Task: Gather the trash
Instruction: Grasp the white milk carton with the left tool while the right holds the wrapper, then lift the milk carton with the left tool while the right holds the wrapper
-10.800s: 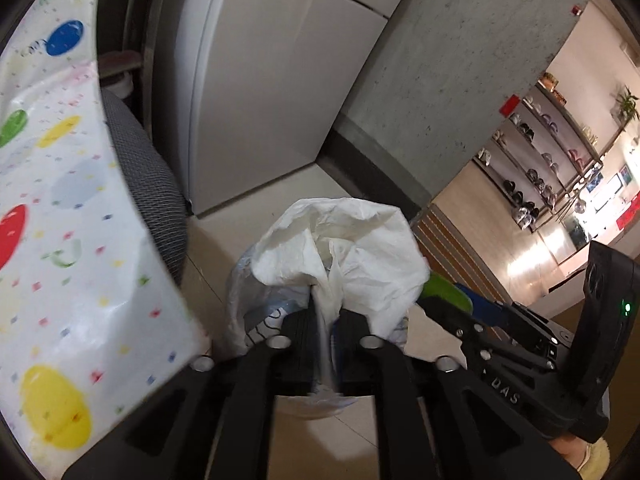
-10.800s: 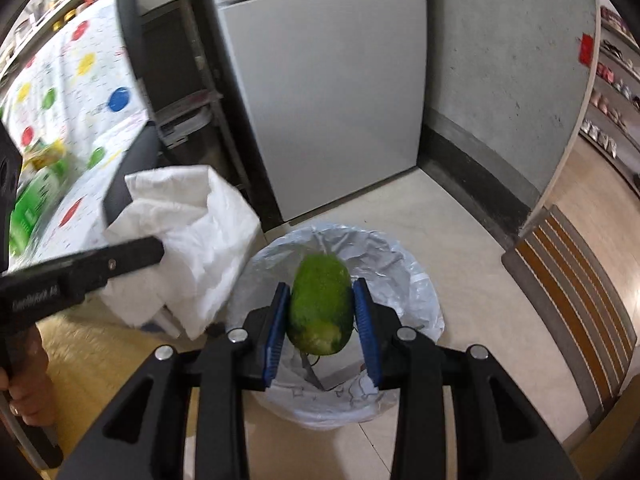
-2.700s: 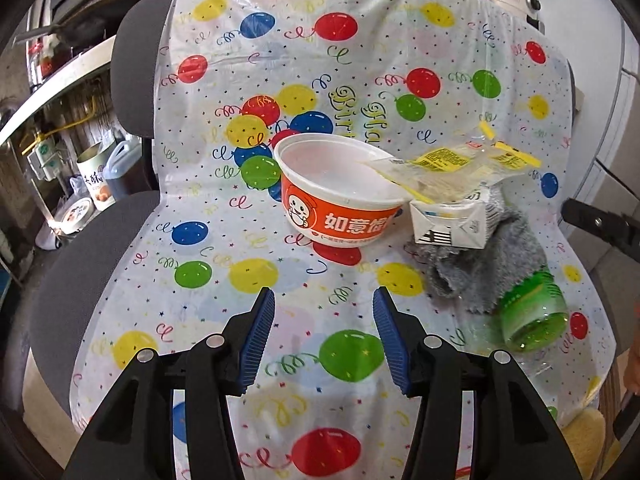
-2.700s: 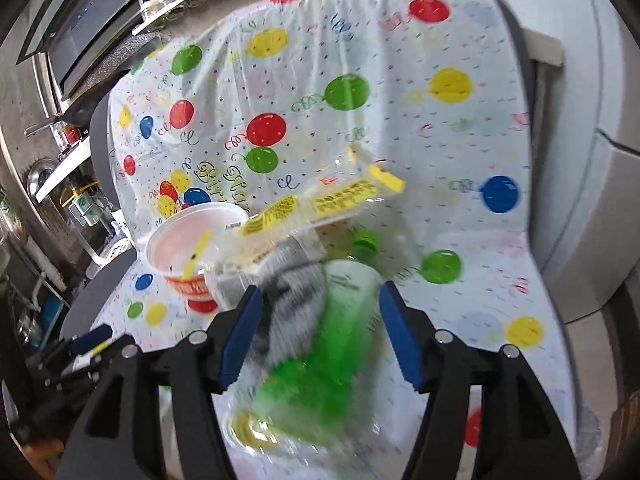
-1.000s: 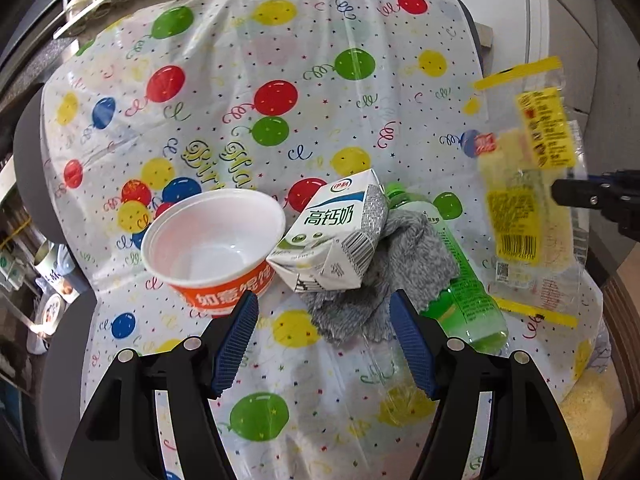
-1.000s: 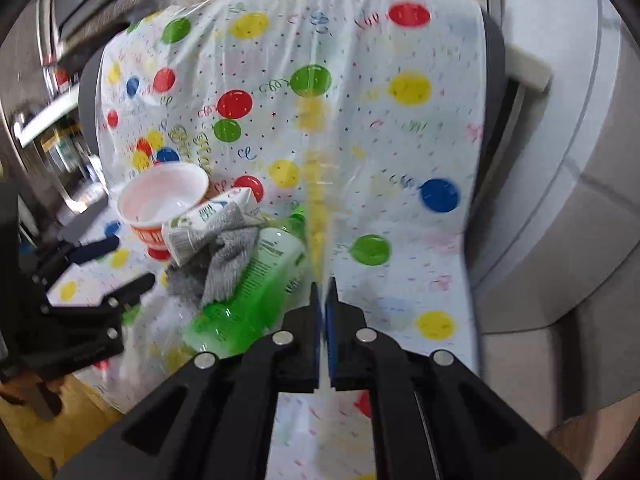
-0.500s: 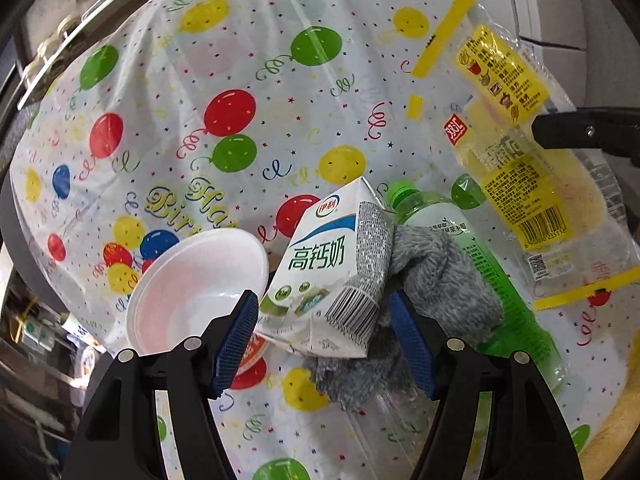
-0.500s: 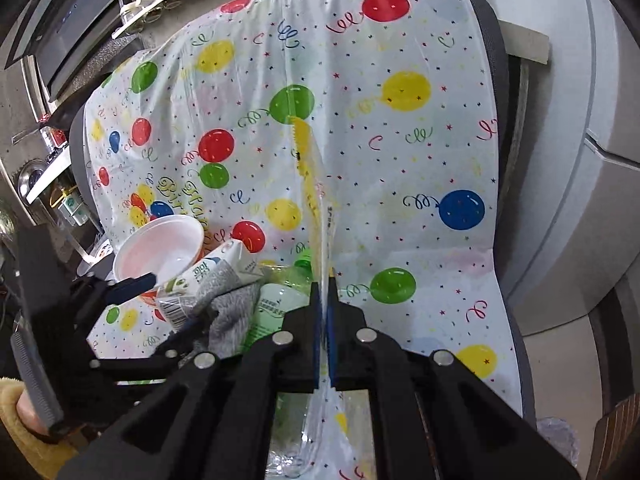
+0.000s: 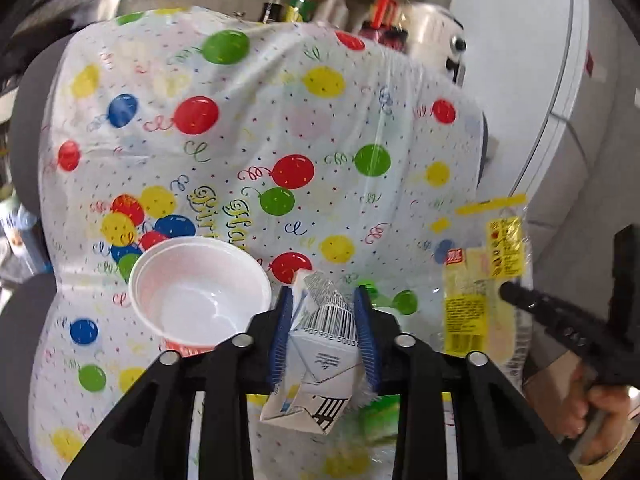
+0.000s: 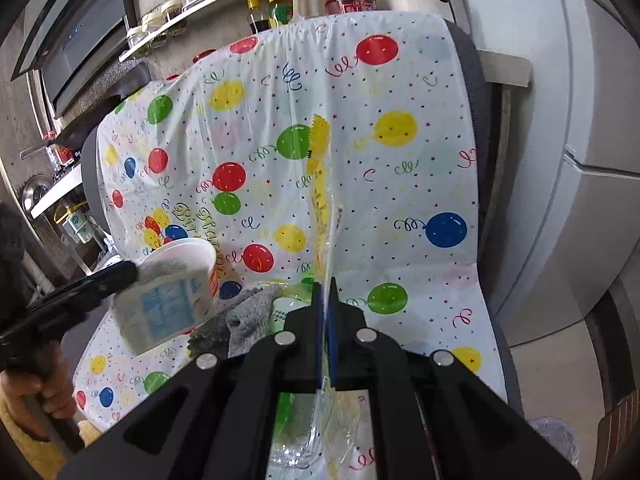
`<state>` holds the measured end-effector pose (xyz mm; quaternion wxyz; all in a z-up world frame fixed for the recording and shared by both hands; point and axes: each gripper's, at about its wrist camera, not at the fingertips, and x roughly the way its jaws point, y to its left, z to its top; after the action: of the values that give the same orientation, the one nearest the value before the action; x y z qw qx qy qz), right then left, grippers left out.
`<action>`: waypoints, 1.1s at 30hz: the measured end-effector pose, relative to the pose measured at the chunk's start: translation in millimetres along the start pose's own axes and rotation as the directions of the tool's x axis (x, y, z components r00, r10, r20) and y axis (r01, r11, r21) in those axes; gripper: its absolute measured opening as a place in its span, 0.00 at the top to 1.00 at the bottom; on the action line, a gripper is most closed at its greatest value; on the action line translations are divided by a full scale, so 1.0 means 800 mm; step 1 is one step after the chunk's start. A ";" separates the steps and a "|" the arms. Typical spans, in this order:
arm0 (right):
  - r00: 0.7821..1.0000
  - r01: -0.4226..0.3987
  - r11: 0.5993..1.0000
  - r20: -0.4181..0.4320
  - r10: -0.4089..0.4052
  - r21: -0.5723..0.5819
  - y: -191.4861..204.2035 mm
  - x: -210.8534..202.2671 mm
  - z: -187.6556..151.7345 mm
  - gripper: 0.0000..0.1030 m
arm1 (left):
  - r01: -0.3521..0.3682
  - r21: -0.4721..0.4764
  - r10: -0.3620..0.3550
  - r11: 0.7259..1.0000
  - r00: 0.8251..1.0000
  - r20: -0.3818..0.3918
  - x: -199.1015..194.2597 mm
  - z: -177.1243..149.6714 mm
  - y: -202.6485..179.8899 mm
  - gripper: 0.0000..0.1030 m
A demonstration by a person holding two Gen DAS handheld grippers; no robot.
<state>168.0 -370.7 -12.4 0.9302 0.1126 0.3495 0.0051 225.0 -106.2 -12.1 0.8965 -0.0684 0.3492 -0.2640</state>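
Left wrist view: left gripper [image 9: 325,334] has just closed onto the milk carton [image 9: 320,360]; right gripper [image 10: 325,334] pinches the plastic wrapper [image 10: 322,208] tight.

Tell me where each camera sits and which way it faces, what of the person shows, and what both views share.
Left wrist: rides the left tongs, looking down over the balloon-print tablecloth. Its jaws, which have just been closing, clamp a milk carton. A hand shows at right.
Right wrist: rides the right tongs, facing the same cloth, shut on a clear yellow-printed wrapper. A hand shows at left.
Shared: carton, wrapper, white bowl, green bottle, each other's tongs.
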 end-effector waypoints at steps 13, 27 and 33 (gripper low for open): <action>0.999 0.033 0.998 -0.011 -0.034 -0.057 0.005 -0.049 -0.053 0.98 | -0.166 -0.020 0.164 0.986 0.983 -0.079 -0.028 -0.080 0.022 0.50; 1.000 0.003 0.999 0.024 -0.002 -0.047 0.044 -0.061 -0.106 0.98 | -0.260 -0.139 0.221 0.956 0.944 -0.244 -0.027 -0.183 0.079 0.22; 0.999 0.012 0.999 0.032 -0.010 -0.046 0.045 -0.068 -0.105 0.98 | -0.232 -0.144 0.192 0.962 0.950 -0.248 0.003 -0.181 0.075 0.22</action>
<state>75.1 -323.1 -30.8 0.9379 0.0892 0.3352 0.0064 156.1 -47.6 -139.8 0.8636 -0.0756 0.4780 -0.1410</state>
